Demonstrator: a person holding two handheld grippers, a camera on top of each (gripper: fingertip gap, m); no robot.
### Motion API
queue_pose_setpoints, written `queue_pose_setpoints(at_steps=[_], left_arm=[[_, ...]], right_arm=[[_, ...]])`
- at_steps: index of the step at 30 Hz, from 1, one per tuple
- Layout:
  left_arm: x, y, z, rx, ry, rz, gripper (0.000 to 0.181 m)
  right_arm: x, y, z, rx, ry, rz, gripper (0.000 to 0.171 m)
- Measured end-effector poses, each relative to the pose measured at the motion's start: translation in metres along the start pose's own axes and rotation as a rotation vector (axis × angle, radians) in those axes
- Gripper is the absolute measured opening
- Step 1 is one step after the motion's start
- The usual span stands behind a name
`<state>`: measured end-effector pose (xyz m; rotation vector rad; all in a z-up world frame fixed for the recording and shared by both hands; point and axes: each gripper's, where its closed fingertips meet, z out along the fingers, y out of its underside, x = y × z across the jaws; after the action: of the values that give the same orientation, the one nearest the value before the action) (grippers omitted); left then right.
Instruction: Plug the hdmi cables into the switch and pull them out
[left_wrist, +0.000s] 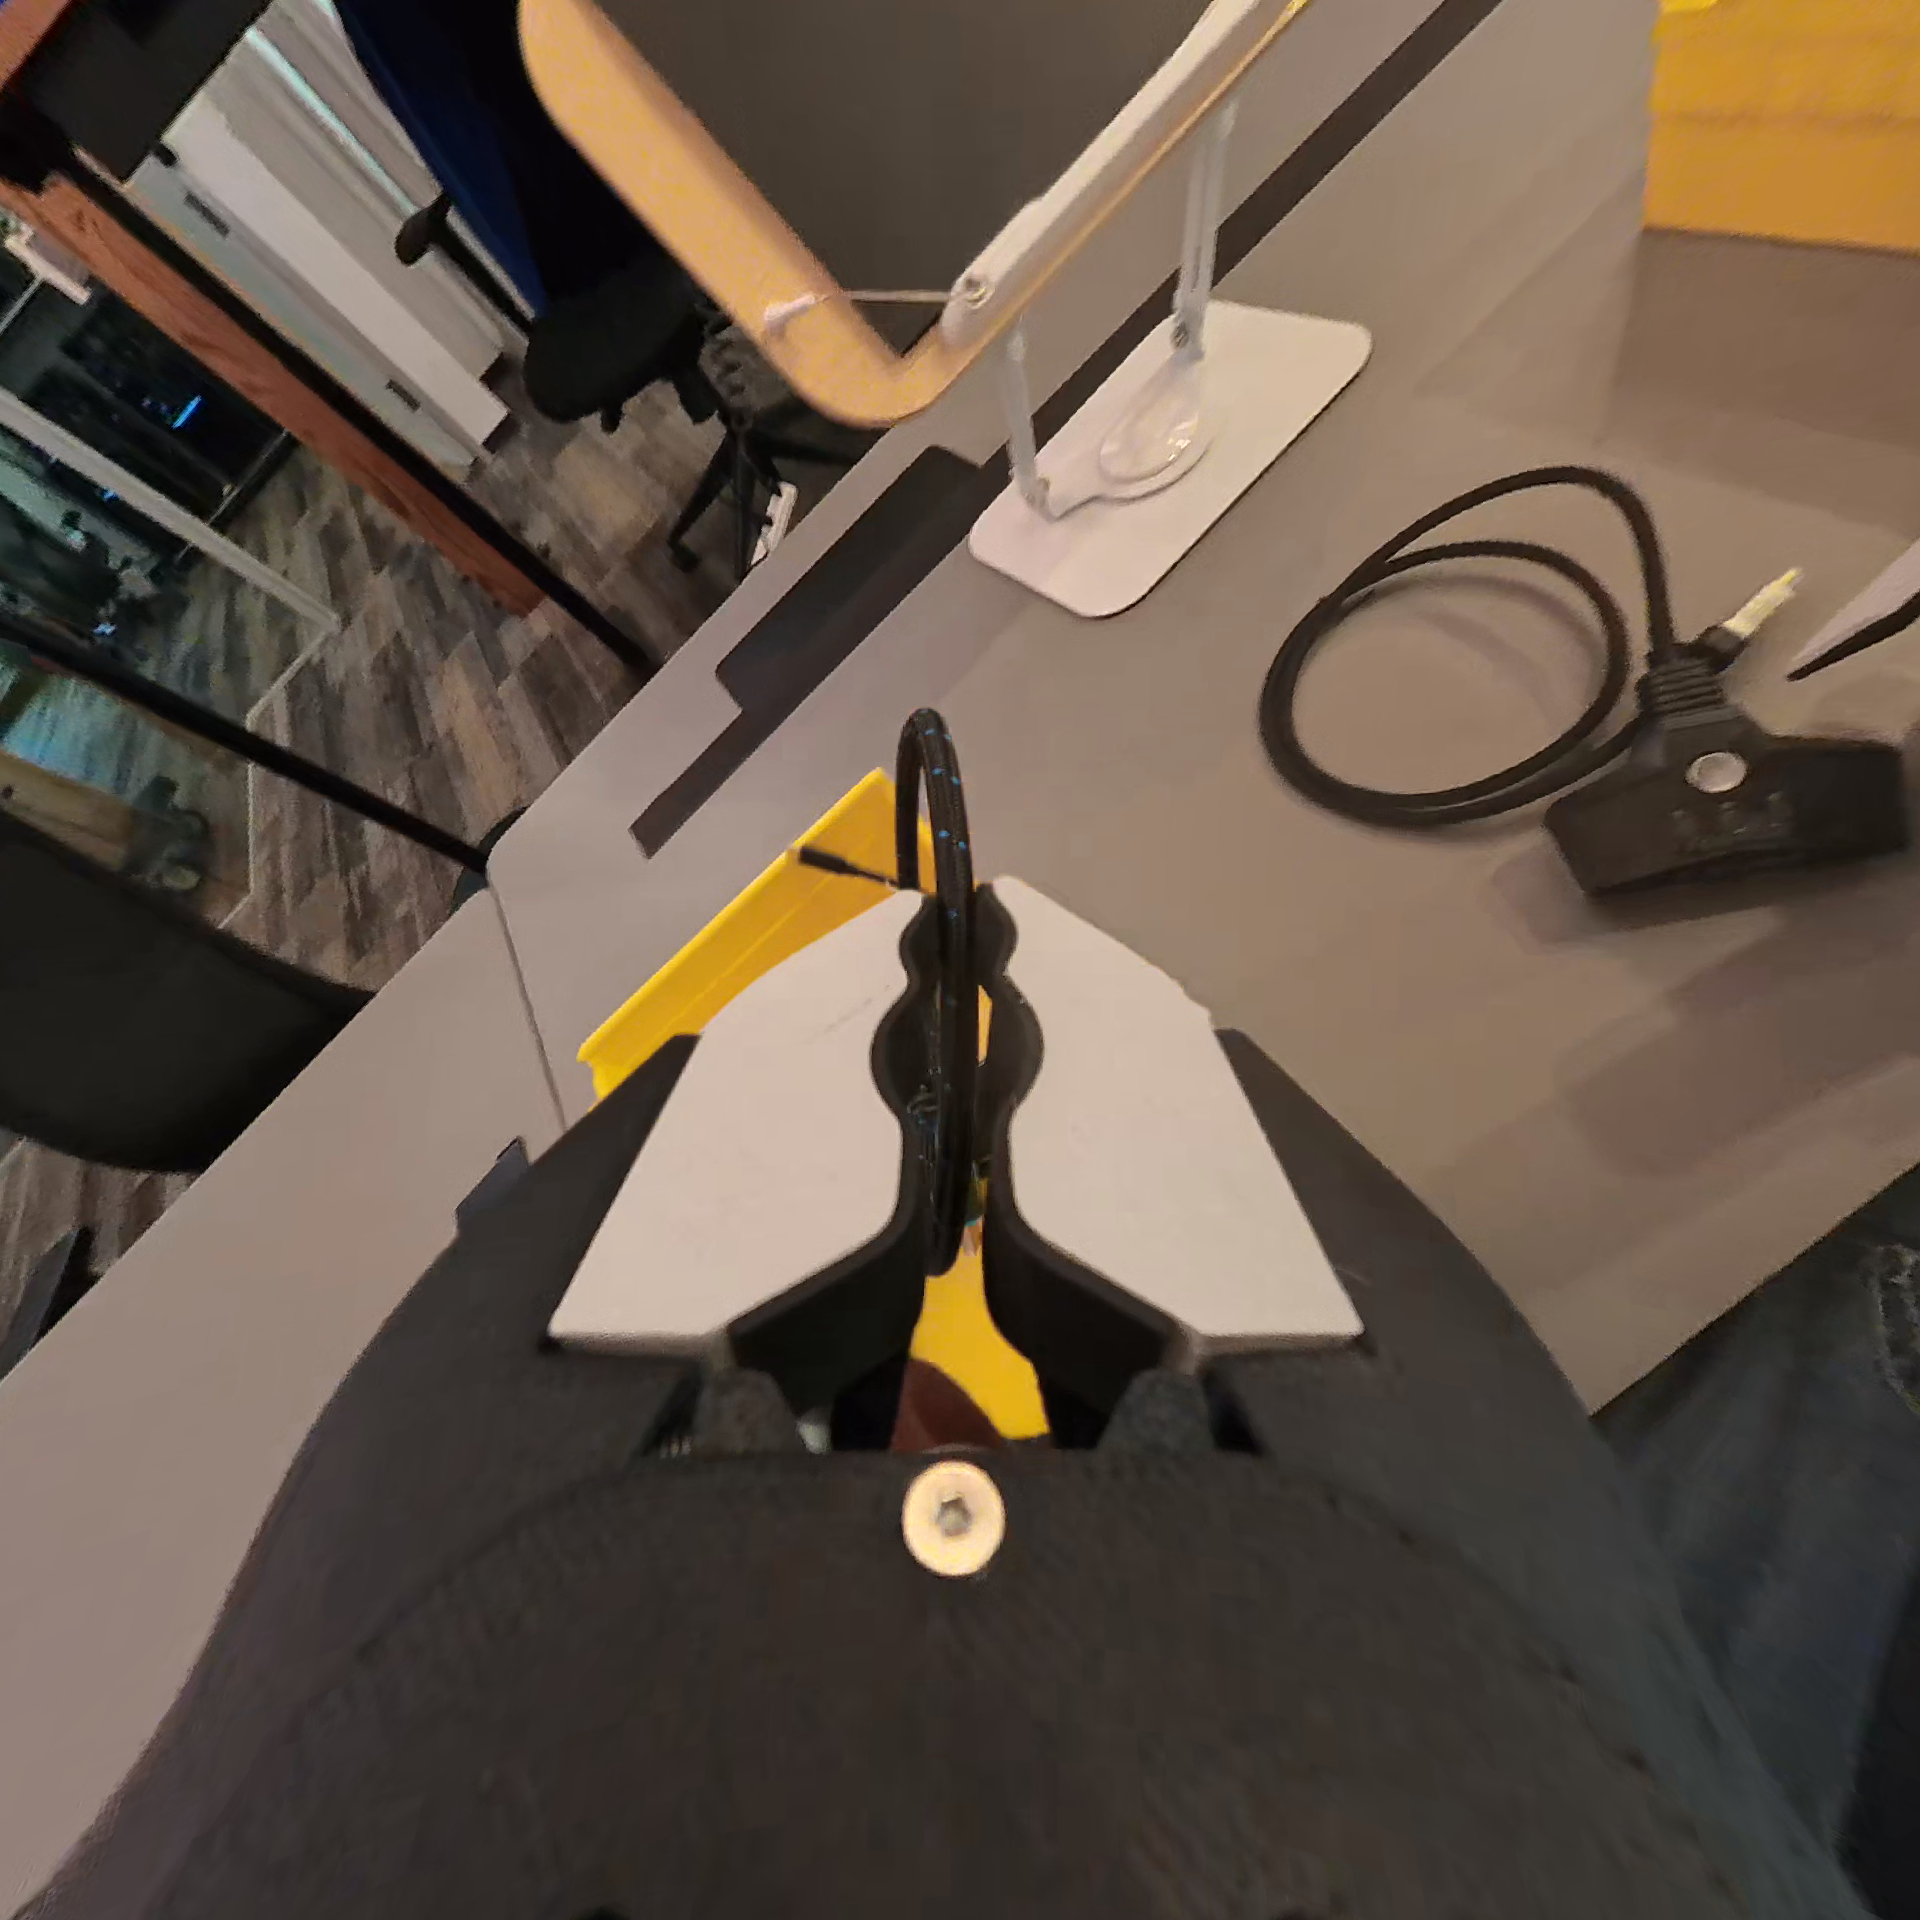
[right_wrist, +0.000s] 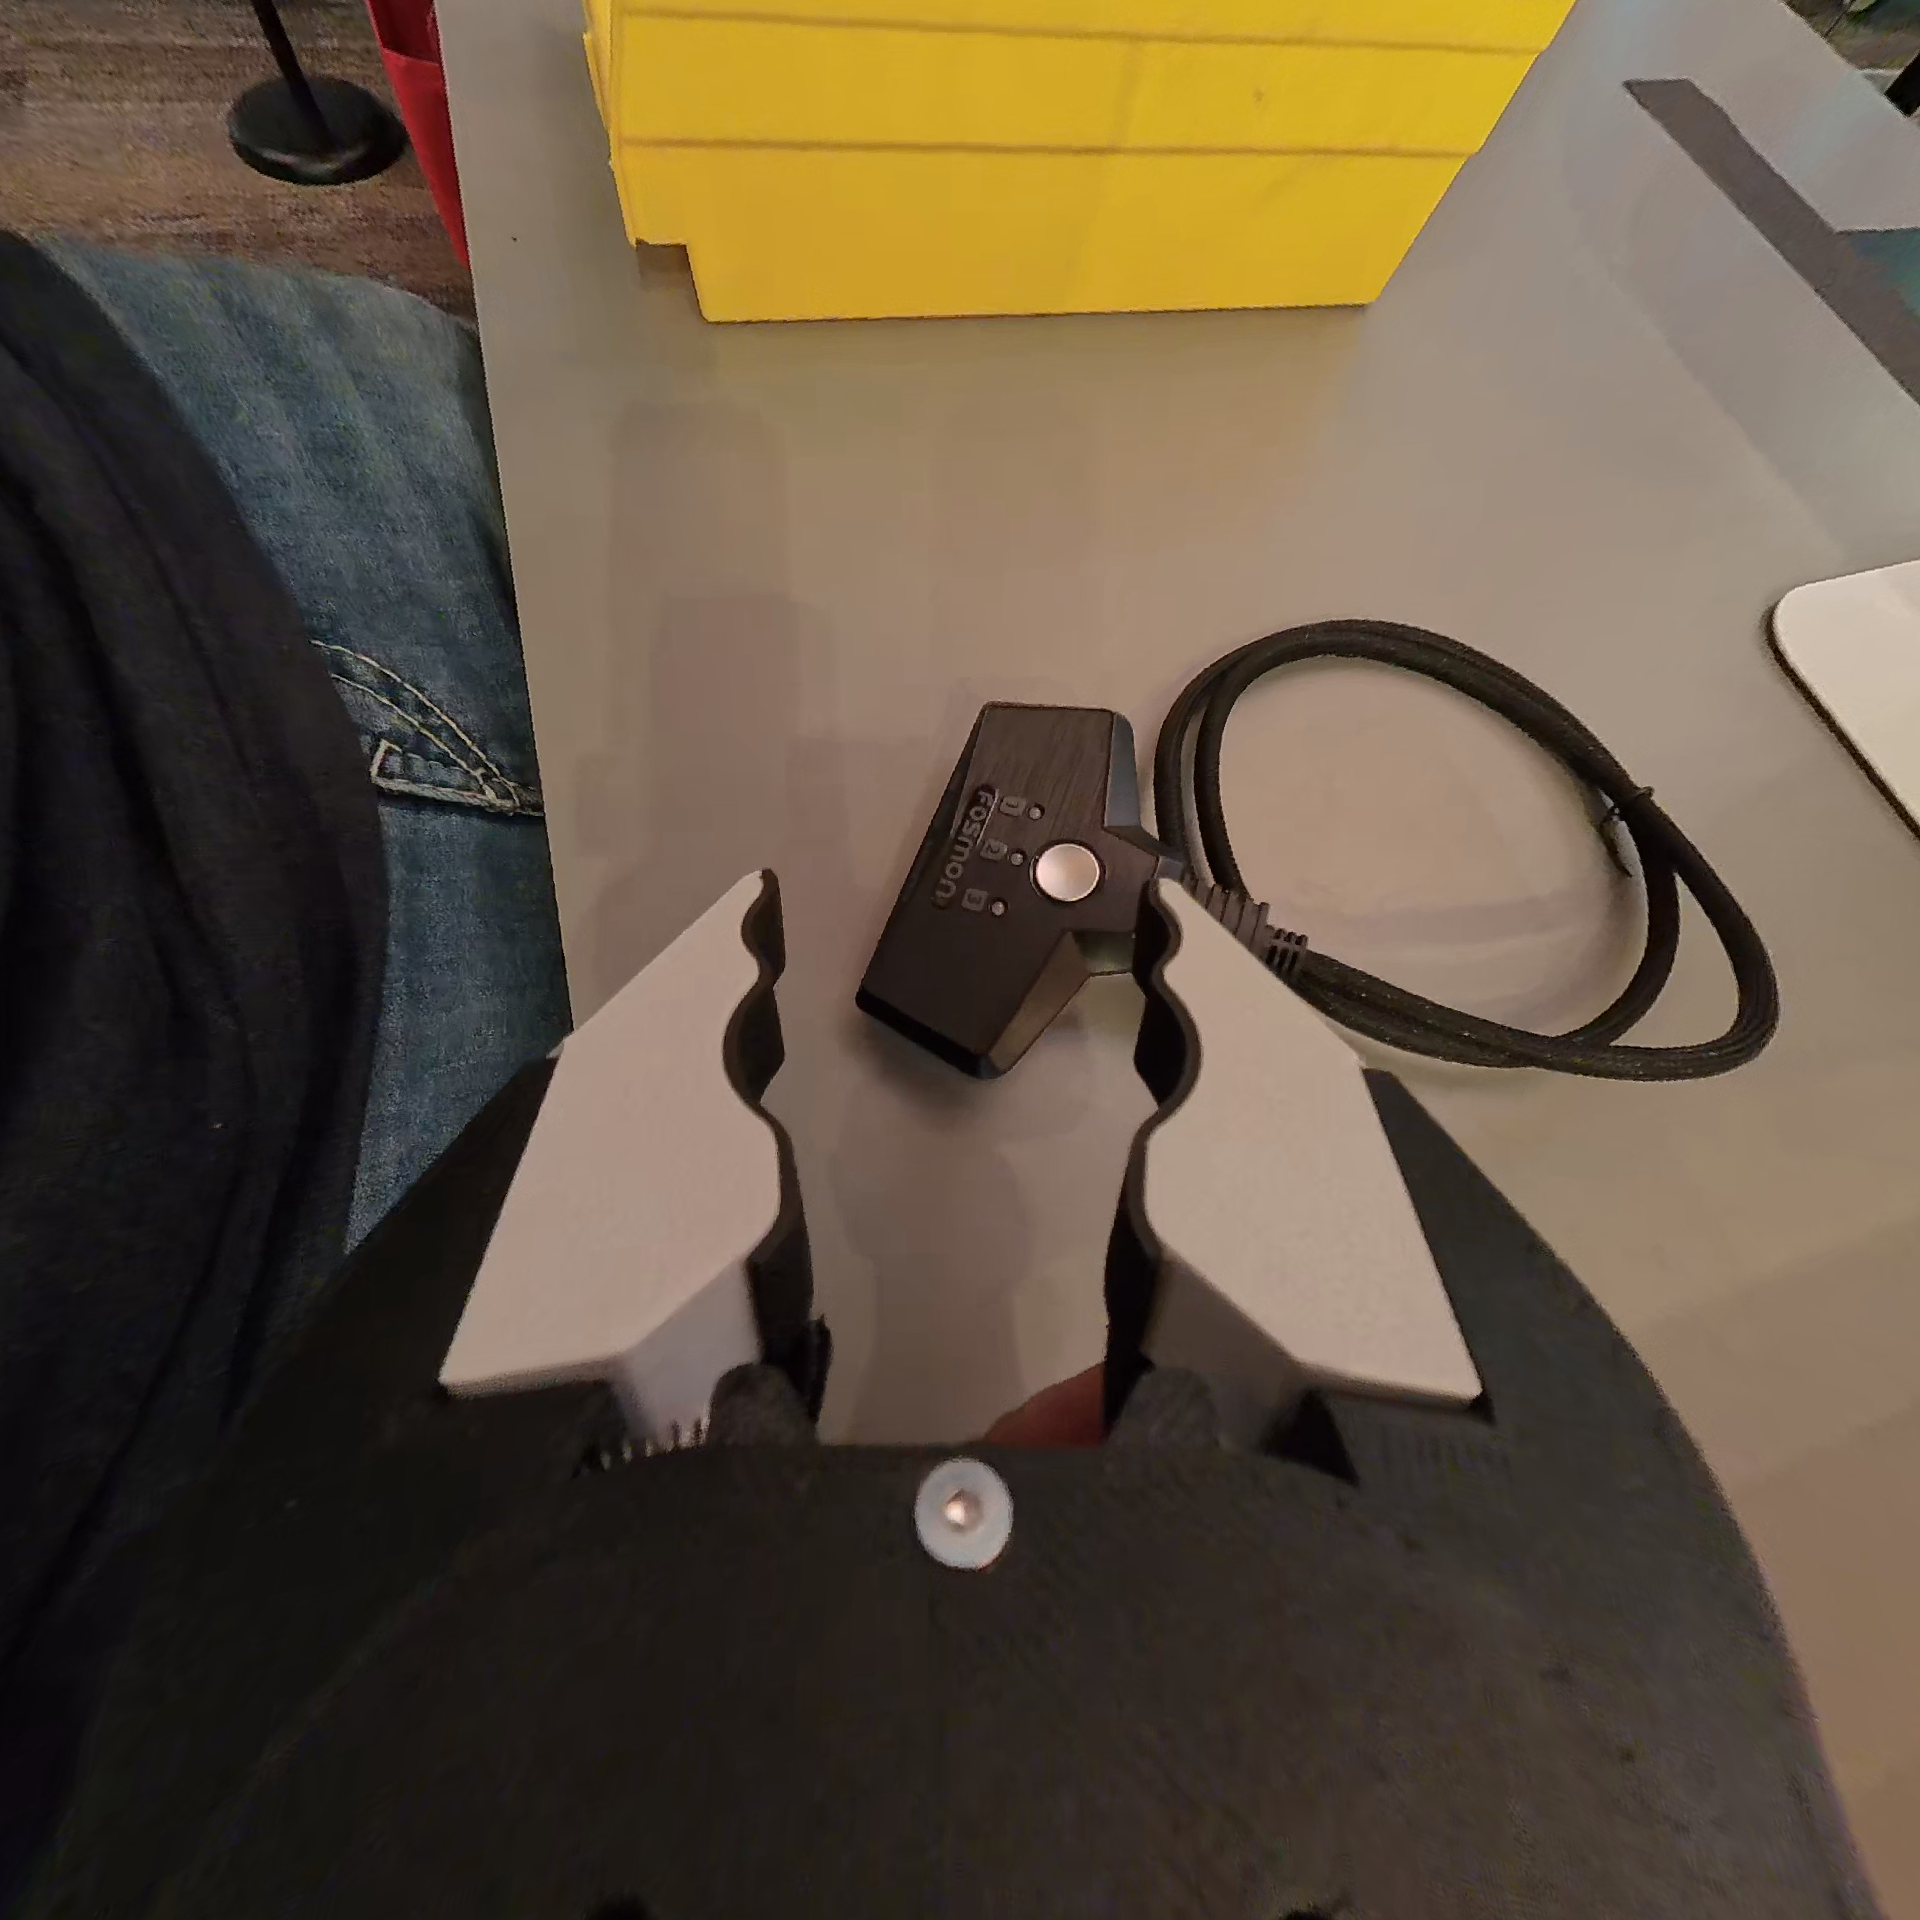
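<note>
Just beyond right tongs (right_wrist: 961, 914): switch (right_wrist: 997, 883).

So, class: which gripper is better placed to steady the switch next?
Right. The right gripper is open with the switch just ahead, while the left gripper is shut on a braided cable.

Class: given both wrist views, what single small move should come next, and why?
Probably lower the open right gripper around the HDMI switch and close to steady it. It lies loose on the grey table just ahead, while the left gripper already pinches a braided cable.
</note>
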<state>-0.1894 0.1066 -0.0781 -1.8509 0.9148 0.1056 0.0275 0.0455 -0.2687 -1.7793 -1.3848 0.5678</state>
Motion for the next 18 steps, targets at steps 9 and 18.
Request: queue_pose_setpoints(at_steps=[9,18], left_arm=[[0.060,-0.047,0.014,0.121,0.152,0.030,0.005],[0.099,-0.046,0.041,0.110,0.225,0.060,0.006]], right_arm=[[0.003,-0.012,-0.003,0.040,0.019,-0.022,0.066],[0.016,0.007,0.006,-0.040,0.081,-0.065,0.066]])
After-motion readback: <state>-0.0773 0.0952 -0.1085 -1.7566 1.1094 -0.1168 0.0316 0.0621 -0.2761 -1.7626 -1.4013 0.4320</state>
